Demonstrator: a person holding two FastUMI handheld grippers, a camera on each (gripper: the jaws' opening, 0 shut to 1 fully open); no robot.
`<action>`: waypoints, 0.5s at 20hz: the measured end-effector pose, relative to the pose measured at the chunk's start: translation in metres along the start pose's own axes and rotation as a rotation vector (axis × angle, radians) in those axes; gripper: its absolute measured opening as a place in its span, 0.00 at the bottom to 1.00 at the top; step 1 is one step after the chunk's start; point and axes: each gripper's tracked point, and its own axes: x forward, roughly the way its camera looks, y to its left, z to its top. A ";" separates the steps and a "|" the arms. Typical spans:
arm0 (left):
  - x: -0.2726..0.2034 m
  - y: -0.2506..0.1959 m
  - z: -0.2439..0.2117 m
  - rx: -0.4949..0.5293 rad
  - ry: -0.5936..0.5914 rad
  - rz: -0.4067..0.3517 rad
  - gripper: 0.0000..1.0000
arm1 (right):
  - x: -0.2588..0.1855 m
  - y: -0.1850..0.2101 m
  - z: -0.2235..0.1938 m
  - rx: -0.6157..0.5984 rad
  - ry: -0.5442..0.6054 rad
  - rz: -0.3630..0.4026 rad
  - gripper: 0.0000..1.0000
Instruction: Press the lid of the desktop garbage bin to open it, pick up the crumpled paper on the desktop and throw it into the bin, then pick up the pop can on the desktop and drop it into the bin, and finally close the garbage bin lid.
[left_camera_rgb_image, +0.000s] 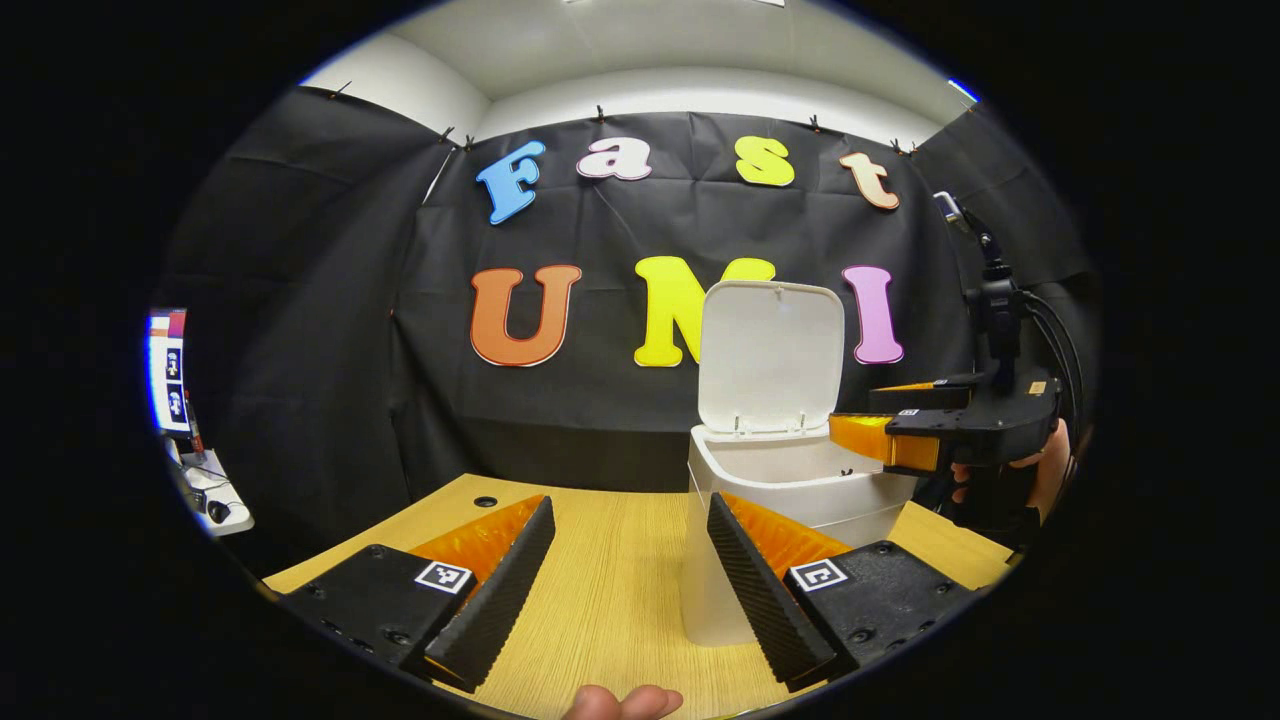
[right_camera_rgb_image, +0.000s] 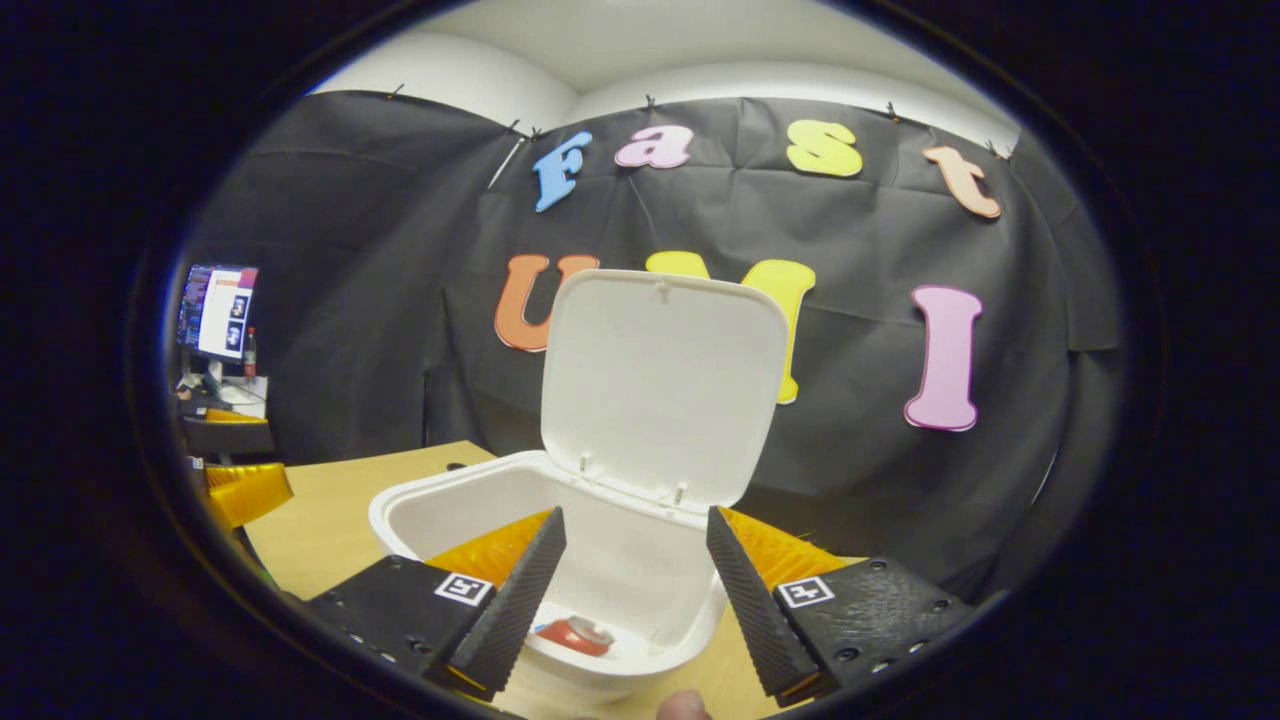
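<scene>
The right gripper (right_camera_rgb_image: 636, 590) hangs spread apart and empty directly above the mouth of the white garbage bin (right_camera_rgb_image: 455, 505), tilted to look down into it. Between its fingers, at the bottom of the bin, lies the red pop can (right_camera_rgb_image: 575, 634) on its side, so that drop looks done. The crumpled paper cannot be made out inside the bin, so whether it went in is uncertain. The lid (right_camera_rgb_image: 665, 385) stands upright on its rear hinge, wide open; closing it appears to be the step left. The left gripper (left_camera_rgb_image: 630, 570) is also spread wide with nothing between its fingers, held low over the wooden desktop (left_camera_rgb_image: 600, 600), pointing at the bin's front wall. In the left gripper view, the right gripper shows off to the right at rim height, a hand (left_camera_rgb_image: 1040, 475) wrapped around its grip.
</scene>
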 end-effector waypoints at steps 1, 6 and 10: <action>-0.001 0.001 0.000 -0.002 -0.002 0.001 0.99 | -0.002 0.000 0.003 0.009 -0.008 -0.003 0.95; -0.001 0.002 -0.004 -0.001 0.002 -0.001 0.99 | -0.012 -0.012 0.032 0.047 -0.109 -0.062 0.93; -0.003 0.003 -0.002 -0.007 -0.001 -0.003 0.99 | -0.013 -0.023 0.070 0.046 -0.210 -0.117 0.96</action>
